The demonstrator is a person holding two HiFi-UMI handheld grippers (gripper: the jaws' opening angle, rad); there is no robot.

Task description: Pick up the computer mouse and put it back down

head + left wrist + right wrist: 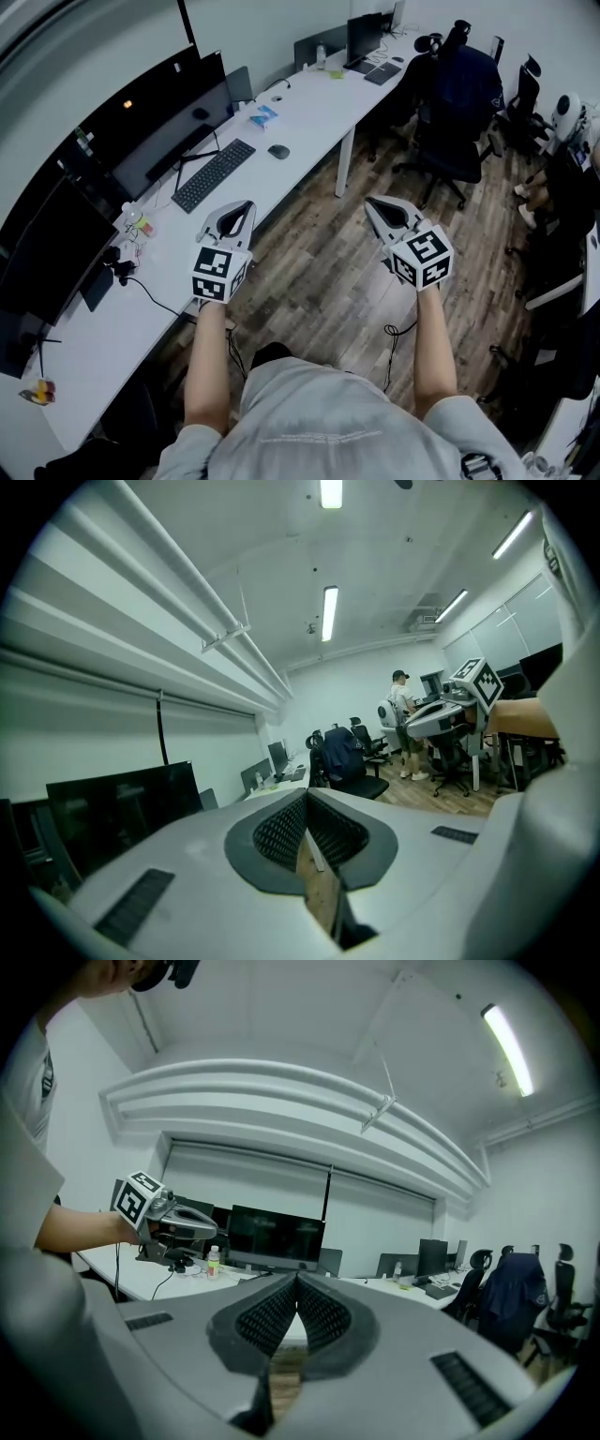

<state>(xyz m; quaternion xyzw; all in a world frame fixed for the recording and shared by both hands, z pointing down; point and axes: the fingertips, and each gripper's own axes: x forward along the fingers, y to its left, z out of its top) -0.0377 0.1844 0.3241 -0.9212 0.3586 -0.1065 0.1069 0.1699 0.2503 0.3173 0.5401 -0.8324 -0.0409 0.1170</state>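
Note:
A dark computer mouse [278, 151] lies on the long white desk [309, 112], just right of a black keyboard [214, 174]. My left gripper [246, 205] hangs over the desk's front edge, well short of the mouse, jaws shut and empty. My right gripper [371, 202] is held over the wooden floor [319, 262], also shut with nothing in it. In the left gripper view the jaw tips [306, 794] meet, and the right gripper [450, 710] shows off to the side. In the right gripper view the tips [297, 1279] meet, with the left gripper [164, 1227] at the left.
Dark monitors [159, 122] line the desk's back edge. A small bottle [134, 217] and cables lie at the left. Black office chairs [459, 103] stand on the floor at the right. A person [405, 724] stands far off in the room.

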